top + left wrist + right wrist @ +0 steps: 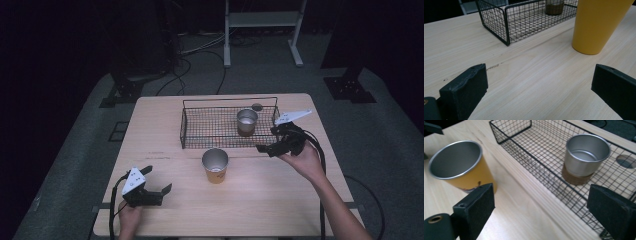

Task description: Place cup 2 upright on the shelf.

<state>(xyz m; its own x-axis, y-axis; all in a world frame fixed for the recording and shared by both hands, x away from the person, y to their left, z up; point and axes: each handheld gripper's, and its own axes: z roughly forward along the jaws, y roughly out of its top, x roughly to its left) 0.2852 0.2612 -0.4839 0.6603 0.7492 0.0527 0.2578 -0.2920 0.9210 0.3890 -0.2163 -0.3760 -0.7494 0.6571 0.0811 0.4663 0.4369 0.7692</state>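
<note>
A yellow cup (215, 165) with a metal inside stands upright on the table just in front of a black wire basket (200, 131). A short metal cup (246, 121) with a brown base stands inside the basket near its right end. My left gripper (159, 182) rests low at the table's front left, open and empty, pointing toward the yellow cup (596, 22). My right gripper (267, 140) hovers at the basket's (541, 167) right front corner, open and empty, with the yellow cup (461, 167) on its left and the metal cup (585, 157) ahead to its right.
The wooden table (270, 200) has a round hole (257, 107) behind the basket. Cables trail from both grippers off the front edge. On the floor beyond are a white metal stand (262, 30) and black stand feet (350, 87).
</note>
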